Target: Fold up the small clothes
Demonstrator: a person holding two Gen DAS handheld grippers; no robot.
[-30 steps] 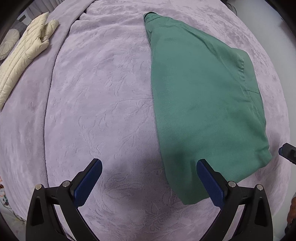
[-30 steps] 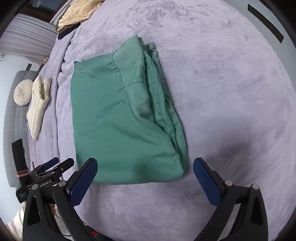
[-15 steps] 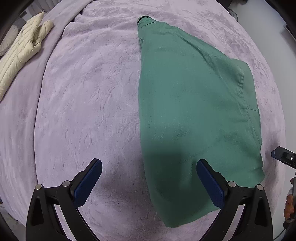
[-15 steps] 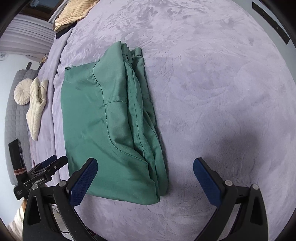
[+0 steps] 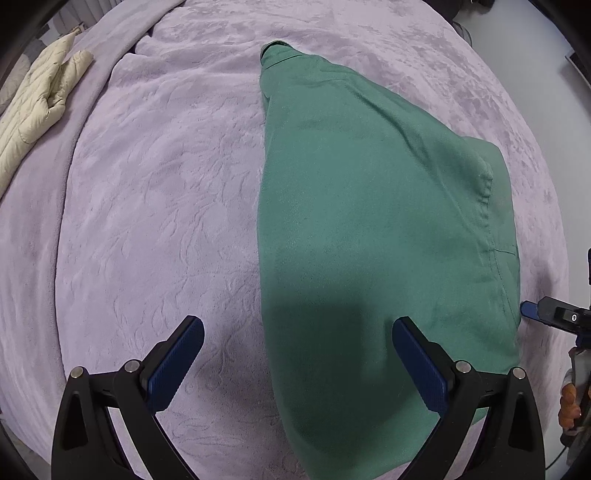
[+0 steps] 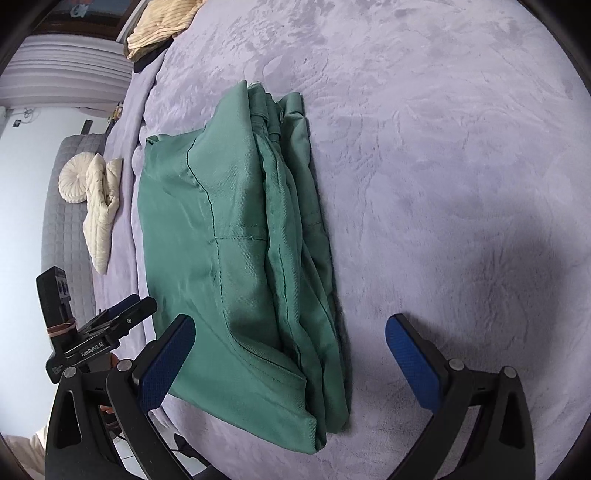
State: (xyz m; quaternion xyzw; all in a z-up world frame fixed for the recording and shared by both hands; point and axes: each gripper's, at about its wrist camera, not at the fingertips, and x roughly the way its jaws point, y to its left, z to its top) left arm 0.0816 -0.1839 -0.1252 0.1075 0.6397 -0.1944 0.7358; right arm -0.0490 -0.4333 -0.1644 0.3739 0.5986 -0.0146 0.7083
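Note:
A green garment (image 5: 369, 221) lies folded into a long stack on the lilac bedspread (image 5: 155, 206). In the right wrist view the garment (image 6: 240, 251) shows its layered folded edges along its right side. My left gripper (image 5: 297, 363) is open and empty, hovering over the garment's near left edge. My right gripper (image 6: 290, 363) is open and empty, above the garment's near corner. The left gripper also shows at the left in the right wrist view (image 6: 110, 325), and the right gripper's tip shows at the right edge in the left wrist view (image 5: 550, 314).
A cream quilted jacket (image 5: 37, 107) lies at the bed's far left; it also shows in the right wrist view (image 6: 101, 214) beside a round cushion (image 6: 74, 182). A yellow ribbed cloth (image 6: 162, 26) lies at the far end. Floor shows past the bed edge (image 5: 524, 33).
Both grippers have moved closer over the garment's near end, still open and empty. The garment has not changed shape.

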